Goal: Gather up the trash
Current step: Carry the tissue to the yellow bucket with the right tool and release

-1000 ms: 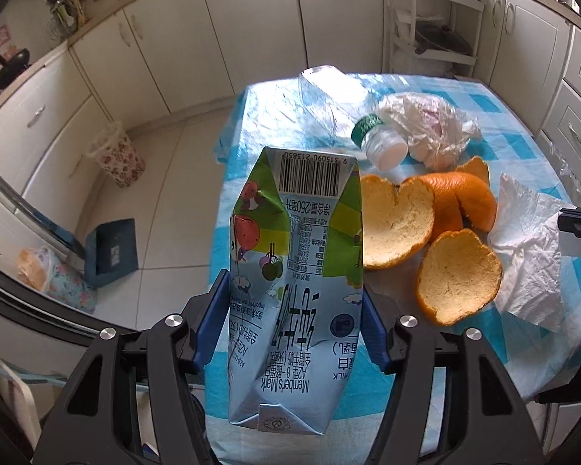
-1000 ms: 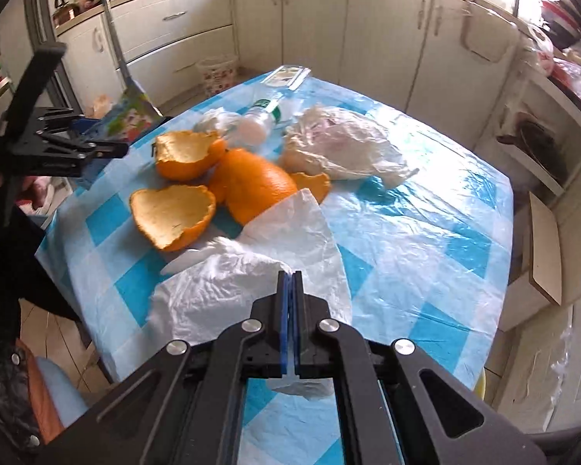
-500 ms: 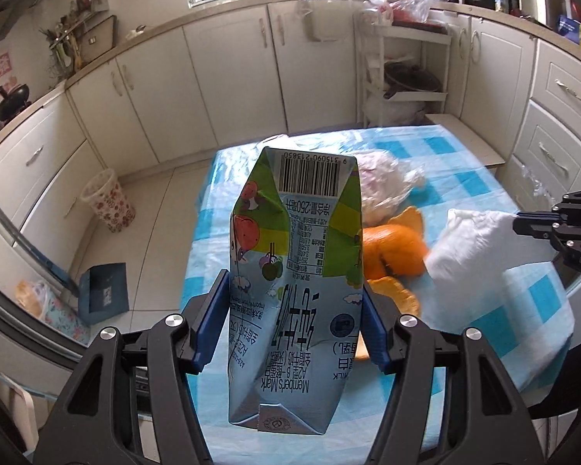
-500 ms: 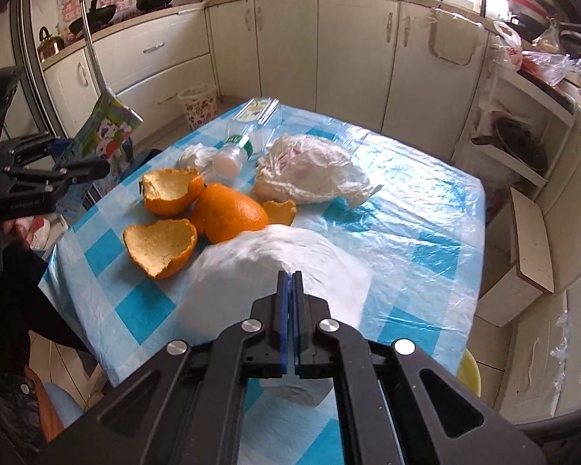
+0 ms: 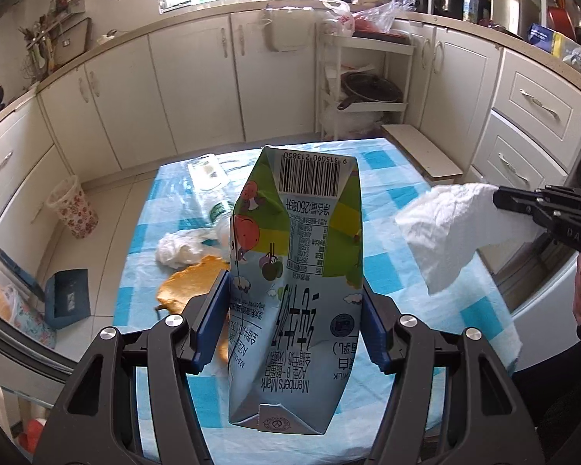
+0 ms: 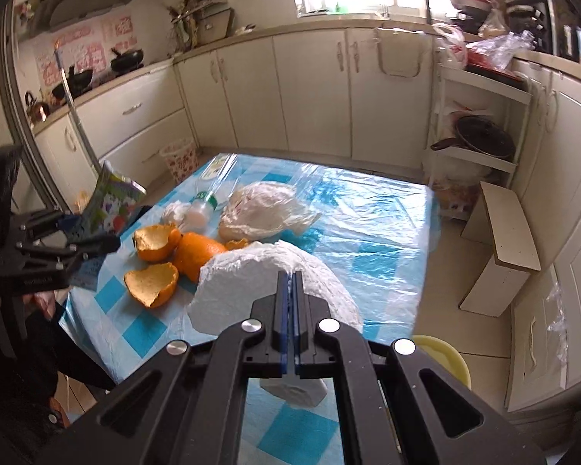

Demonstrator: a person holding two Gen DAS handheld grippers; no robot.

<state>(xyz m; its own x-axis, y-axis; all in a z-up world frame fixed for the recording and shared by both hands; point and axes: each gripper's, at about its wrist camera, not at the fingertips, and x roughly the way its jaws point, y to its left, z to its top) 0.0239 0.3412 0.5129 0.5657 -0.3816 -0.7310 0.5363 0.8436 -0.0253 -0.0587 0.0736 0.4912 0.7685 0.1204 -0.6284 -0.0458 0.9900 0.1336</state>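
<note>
Two pieces of trash are hanging above the bench (image 6: 387,232): your left hand-held gripper (image 5: 296,325) is clamping the crumpled milk carton (image 5: 298,271) between its blue pads, and your right hand-held gripper (image 6: 290,325) is pinching the white tissue (image 6: 274,275). Orange peels (image 6: 162,259) are lying on the blue-checked cloth.
</note>
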